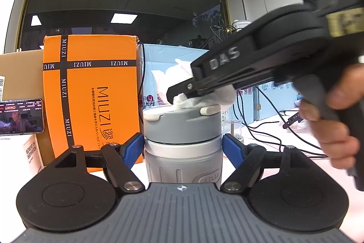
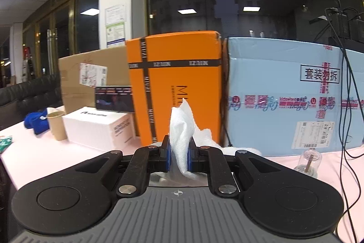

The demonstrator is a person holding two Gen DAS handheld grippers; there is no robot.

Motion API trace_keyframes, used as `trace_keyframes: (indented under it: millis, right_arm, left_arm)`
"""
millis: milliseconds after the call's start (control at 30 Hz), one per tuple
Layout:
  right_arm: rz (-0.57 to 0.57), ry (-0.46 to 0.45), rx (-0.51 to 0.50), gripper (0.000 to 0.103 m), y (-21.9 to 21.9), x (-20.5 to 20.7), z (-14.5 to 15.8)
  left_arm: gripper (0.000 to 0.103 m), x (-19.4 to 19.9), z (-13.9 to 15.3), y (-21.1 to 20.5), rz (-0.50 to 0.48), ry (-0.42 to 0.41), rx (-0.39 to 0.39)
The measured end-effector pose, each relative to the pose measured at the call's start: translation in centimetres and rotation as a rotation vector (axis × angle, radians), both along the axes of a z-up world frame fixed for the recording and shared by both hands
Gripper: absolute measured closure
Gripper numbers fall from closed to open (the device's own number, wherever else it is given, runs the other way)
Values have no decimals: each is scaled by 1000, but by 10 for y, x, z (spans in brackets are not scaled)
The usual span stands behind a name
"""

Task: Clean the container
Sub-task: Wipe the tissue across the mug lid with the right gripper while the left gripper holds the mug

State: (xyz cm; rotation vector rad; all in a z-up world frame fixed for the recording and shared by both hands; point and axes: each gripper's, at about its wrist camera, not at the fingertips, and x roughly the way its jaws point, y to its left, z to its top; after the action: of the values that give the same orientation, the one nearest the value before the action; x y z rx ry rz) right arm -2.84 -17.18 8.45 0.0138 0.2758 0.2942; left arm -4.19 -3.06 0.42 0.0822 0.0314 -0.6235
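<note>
The grey container [image 1: 183,147] is standing upright on the tabletop [image 1: 268,140], long axis vertical, and my left hand-held gripper [image 1: 183,149] is clamping its neck. Directly above, my right hand-held gripper [image 1: 179,95] is pinching a white tissue [image 1: 193,103] and pressing it down onto the lid [image 1: 182,120].

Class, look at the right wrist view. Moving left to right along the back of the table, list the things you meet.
Blue cloth → paper cup → white box → orange box → pale blue carton → small clear cup.
</note>
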Motion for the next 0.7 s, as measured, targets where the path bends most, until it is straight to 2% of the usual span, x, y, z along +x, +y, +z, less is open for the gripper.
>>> trace_keyframes:
  millis: [133,267,467,700]
  right_arm:
    - [74,19,-3,91,10,-2,2]
    - [92,47,-32,91,18,10,9]
    - [38,65,-75,90,15,31,15]
    - [-46,54,-26,90,-10,32,10]
  left_arm:
    - [30,7,1,2,-1,-2,1]
    - [30,9,3,1,-1,-3,3]
    - [30,12,6,-1,-4,-11,13]
    - [30,16,7,-1,-5,-9,14]
